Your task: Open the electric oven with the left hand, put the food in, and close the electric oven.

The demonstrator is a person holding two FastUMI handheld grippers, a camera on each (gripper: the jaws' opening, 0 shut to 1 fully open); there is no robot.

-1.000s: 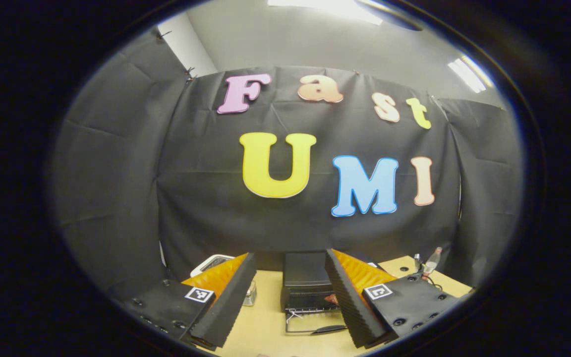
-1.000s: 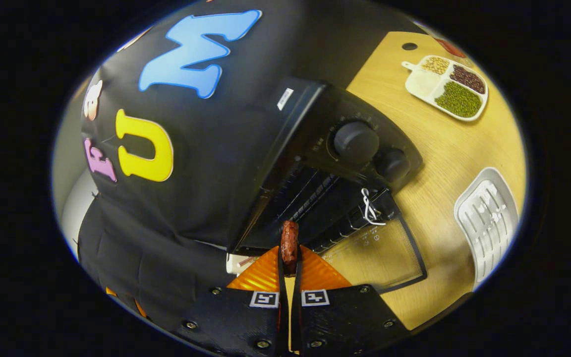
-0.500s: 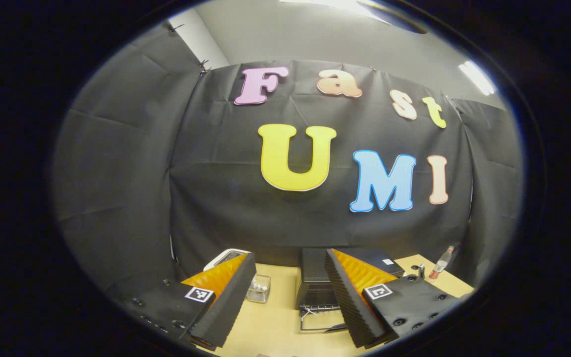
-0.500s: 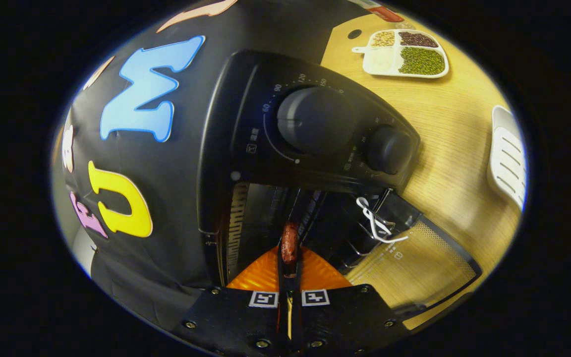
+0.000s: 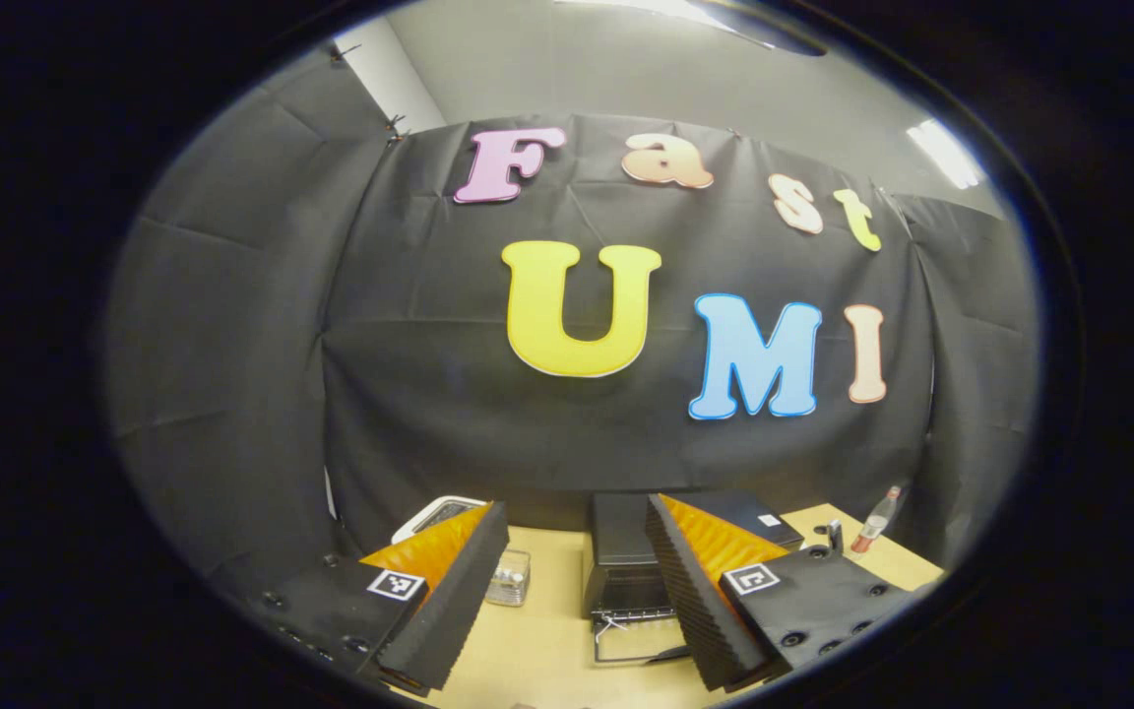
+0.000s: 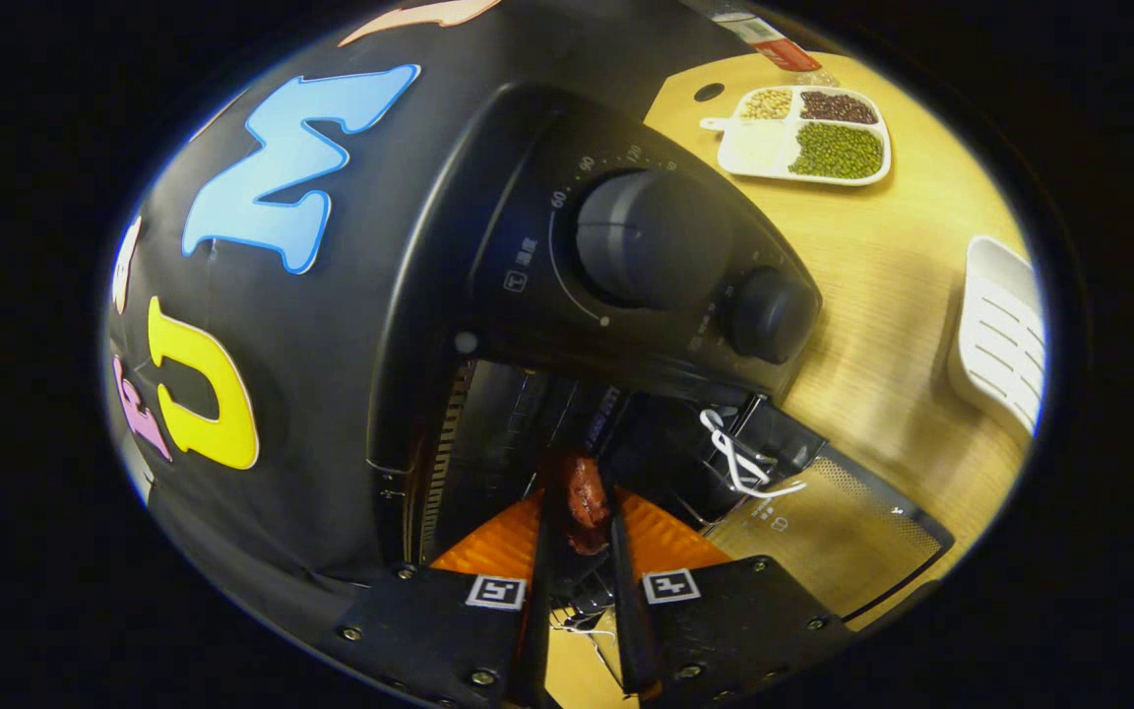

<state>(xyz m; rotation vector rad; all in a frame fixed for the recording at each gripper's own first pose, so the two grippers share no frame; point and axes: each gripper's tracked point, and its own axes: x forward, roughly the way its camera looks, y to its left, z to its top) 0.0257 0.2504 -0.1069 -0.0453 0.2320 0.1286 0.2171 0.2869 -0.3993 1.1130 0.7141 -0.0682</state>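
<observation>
Right tongs (image 6: 577,512) parted around the sausage (image 6: 582,497) at the open oven (image 6: 528,295) mouth, door (image 6: 823,532) down. Left tongs (image 5: 575,591) released, raised above the surface (image 5: 547,640).

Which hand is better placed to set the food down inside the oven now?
Right, probably. The right hand-held gripper is at the open oven's mouth with the food between its fingers. The left hand-held gripper is open, empty and set back from the oven.
</observation>
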